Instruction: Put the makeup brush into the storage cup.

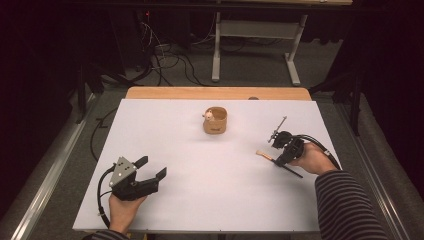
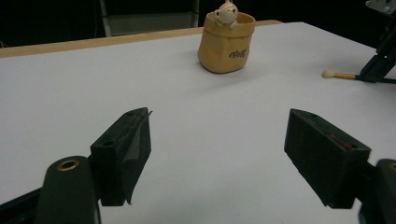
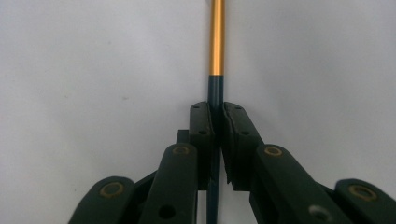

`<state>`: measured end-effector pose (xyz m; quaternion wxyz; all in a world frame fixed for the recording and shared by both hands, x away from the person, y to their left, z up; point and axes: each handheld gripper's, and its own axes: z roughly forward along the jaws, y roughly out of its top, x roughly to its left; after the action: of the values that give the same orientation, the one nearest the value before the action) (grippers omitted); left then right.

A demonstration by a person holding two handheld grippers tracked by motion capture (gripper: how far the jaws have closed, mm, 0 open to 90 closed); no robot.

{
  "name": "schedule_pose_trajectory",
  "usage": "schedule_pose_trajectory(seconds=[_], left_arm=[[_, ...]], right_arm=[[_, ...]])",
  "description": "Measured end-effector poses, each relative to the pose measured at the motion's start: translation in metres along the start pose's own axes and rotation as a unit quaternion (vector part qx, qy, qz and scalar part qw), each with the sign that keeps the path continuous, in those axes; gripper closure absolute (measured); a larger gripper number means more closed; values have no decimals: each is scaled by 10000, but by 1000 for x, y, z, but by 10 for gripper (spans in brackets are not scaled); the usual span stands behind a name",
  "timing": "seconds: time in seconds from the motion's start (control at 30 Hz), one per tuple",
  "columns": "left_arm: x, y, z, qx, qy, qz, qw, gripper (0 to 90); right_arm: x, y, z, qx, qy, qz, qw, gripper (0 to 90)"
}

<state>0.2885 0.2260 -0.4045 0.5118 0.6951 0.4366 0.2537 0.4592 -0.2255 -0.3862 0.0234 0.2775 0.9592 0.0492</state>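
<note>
Right now the right tool (image 3: pixel 217 123) is clamped on a brush (image 3: pixel 217 42) lying on the white bench (image 1: pixel 200 170); lift it level w/ no twist, then carry toward the pouch (image 1: pixel 215 121). Left tool (image 2: pixel 219 154) is wide & idle.

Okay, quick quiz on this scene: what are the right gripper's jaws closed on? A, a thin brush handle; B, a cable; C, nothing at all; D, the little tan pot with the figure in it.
A: in the right gripper view, the right gripper has its jaws pressed together on the dark end of the brush, while the pot stands apart at mid-table.
</note>
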Motion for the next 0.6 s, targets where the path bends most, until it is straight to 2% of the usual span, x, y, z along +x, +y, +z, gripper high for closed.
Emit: schedule_pose_trajectory(seconds=[0.17, 0.6], left_arm=[[0, 0, 0, 1, 8, -2, 10000, 236], [0, 0, 1, 34, 35, -6, 10000, 228]], right_arm=[[1, -2, -1, -66, 64, -50, 9999, 852], [1, -15, -5, -435, 169, 169, 9988, 853]])
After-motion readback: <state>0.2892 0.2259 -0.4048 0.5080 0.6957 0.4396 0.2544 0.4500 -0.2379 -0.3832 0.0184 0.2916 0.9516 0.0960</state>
